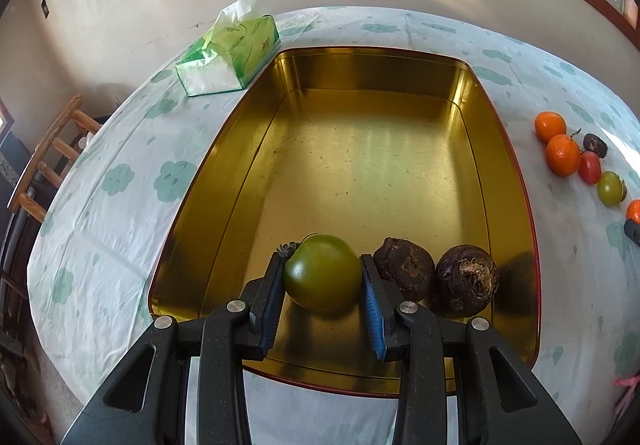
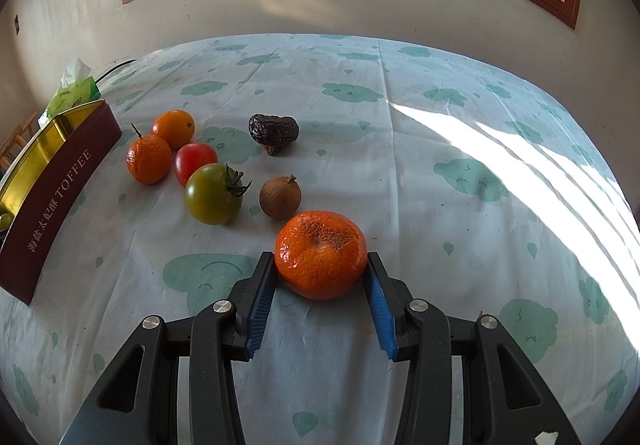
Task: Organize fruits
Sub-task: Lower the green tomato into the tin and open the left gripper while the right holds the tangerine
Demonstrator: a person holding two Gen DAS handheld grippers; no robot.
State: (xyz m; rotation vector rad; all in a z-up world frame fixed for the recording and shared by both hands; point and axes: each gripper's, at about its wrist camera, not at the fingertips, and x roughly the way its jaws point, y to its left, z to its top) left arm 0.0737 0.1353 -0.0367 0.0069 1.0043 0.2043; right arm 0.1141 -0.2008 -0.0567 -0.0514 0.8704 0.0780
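While gripping a green tomato [image 1: 322, 272], left tongs [image 1: 322, 277] crowd the tin's [image 1: 516, 205] near wall.

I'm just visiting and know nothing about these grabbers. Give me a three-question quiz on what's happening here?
1. True or false: the left gripper grips a green tomato over the gold tin.
2. What does the right gripper grip? A) mandarin B) red tomato C) tissue box
3. How many dark wrinkled fruits lie in the tin?

Key: 1 true. 2 A, the mandarin. 3 two.
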